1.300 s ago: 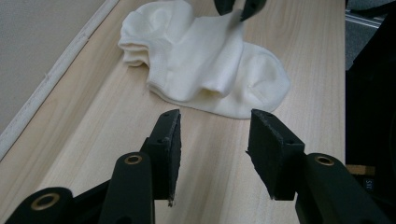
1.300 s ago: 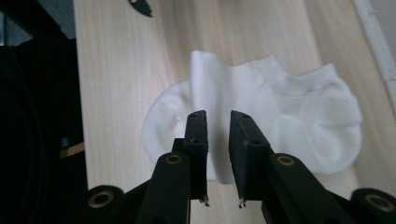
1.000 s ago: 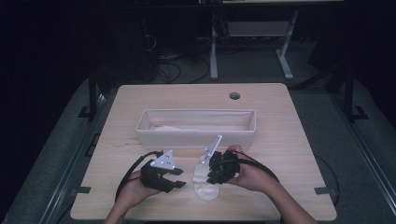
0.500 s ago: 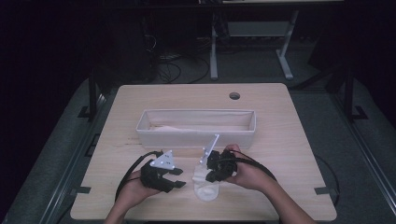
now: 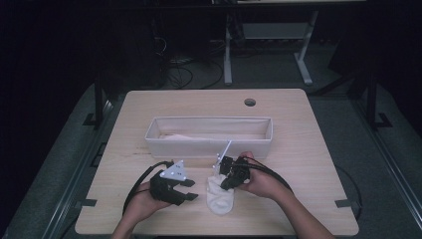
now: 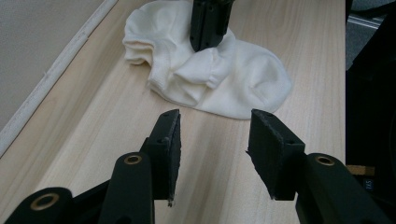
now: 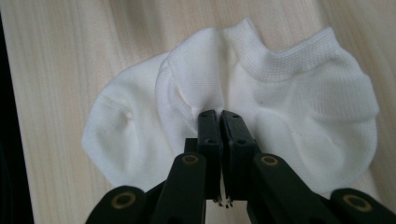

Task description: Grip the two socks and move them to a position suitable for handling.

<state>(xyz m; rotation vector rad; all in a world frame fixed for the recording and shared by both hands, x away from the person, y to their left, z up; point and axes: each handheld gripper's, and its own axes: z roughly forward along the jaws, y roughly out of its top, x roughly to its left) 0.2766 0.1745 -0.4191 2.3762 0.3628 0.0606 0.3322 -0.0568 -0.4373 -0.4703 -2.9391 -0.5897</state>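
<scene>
Right gripper (image 7: pixel 219 116) pinching a white sock (image 5: pixel 220 193) on the table (image 5: pixel 308 149).
The sock lies crumpled near the front edge, before the long white bin (image 5: pixel 209 134); the left gripper (image 6: pixel 214 140) waits just beside it, jaws apart.

lab | dark room | bare wooden table (image 5: pixel 318 149) | floor cables (image 5: pixel 179 74)
</scene>
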